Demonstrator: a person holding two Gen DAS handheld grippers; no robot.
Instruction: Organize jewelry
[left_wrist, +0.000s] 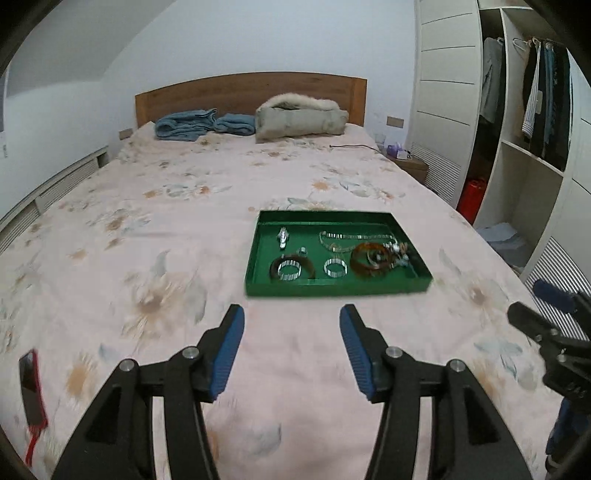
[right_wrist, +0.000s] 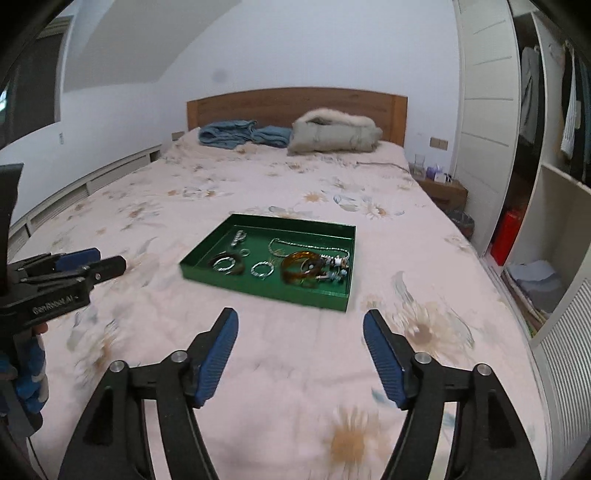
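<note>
Jewelry: bangles, rings and chain lie in the green tray (left_wrist: 334, 287) on the bed (left_wrist: 184, 206).
Direction: tray ahead of both my hand-held grippers, long side crosswise.
Left hand-held gripper (left_wrist: 291, 319): open, empty, roughly centred.
Right hand-held gripper (right_wrist: 300, 325): open, empty.

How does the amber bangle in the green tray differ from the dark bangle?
The amber bangle is translucent orange-brown; the dark bangle is near black. The amber bangle sits at the tray's right end, against a tangle of beads; the dark bangle sits left, ringing a silver band. Both lie flat.
</note>
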